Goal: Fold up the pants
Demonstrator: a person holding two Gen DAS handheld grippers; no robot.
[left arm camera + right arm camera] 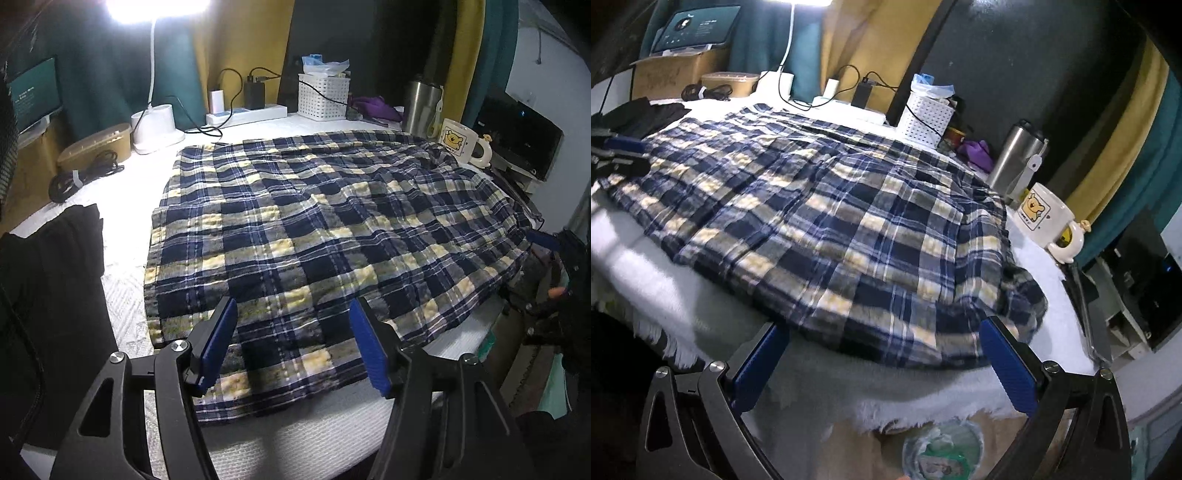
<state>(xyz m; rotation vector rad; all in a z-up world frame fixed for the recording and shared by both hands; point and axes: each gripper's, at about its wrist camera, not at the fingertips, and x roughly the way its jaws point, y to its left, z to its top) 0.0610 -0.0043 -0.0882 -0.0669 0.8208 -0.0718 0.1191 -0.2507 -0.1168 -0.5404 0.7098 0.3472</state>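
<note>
Pants (317,229) in navy and yellow plaid lie spread flat on the white-covered table (122,325), their near hem just under both claws. Left claw (291,347) hovers over the hem, parted and holding nothing; right claw (882,362) stands wide open, also empty. Bear-print mug (1047,218) sits beside the cloth's far right corner.

A desk lamp (159,7) at top left blows out to white glare; the room behind is dim. Fisheye curvature bends all edges. The right wrist view shows motion blur along the plaid pants (827,221).
</note>
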